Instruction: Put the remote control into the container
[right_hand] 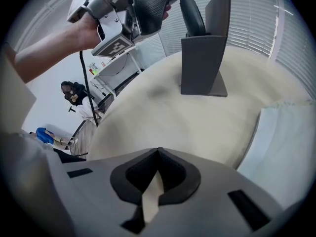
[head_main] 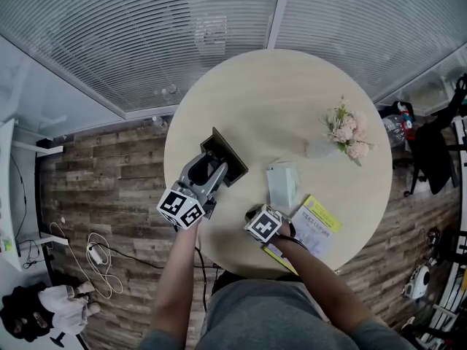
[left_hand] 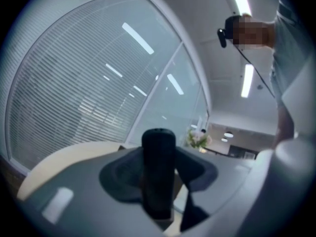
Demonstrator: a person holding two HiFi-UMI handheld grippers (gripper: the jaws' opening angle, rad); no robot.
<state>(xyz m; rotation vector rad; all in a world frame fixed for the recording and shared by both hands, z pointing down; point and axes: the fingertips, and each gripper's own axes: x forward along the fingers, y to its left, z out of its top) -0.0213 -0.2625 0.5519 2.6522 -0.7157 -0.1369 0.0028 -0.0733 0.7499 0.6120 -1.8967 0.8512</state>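
Observation:
My left gripper (head_main: 217, 169) is shut on a black remote control (left_hand: 159, 172), which stands straight up between the pads in the left gripper view. In the right gripper view the left gripper (right_hand: 150, 6) holds the remote control (right_hand: 191, 15) slanted, its lower end at the open top of the upright dark grey container (right_hand: 205, 48). The container (head_main: 235, 159) stands on the left part of the round table (head_main: 277, 93). Near the table's front edge my right gripper (head_main: 264, 224) is shut with nothing between its jaws (right_hand: 158, 153) and points down at the tabletop.
A white box (head_main: 283, 185) lies just right of the container, and a yellow booklet (head_main: 315, 226) lies by the right gripper. Pink flowers (head_main: 348, 133) stand at the table's right. Glass walls with blinds are behind the table; cables lie on the wooden floor (head_main: 95, 255).

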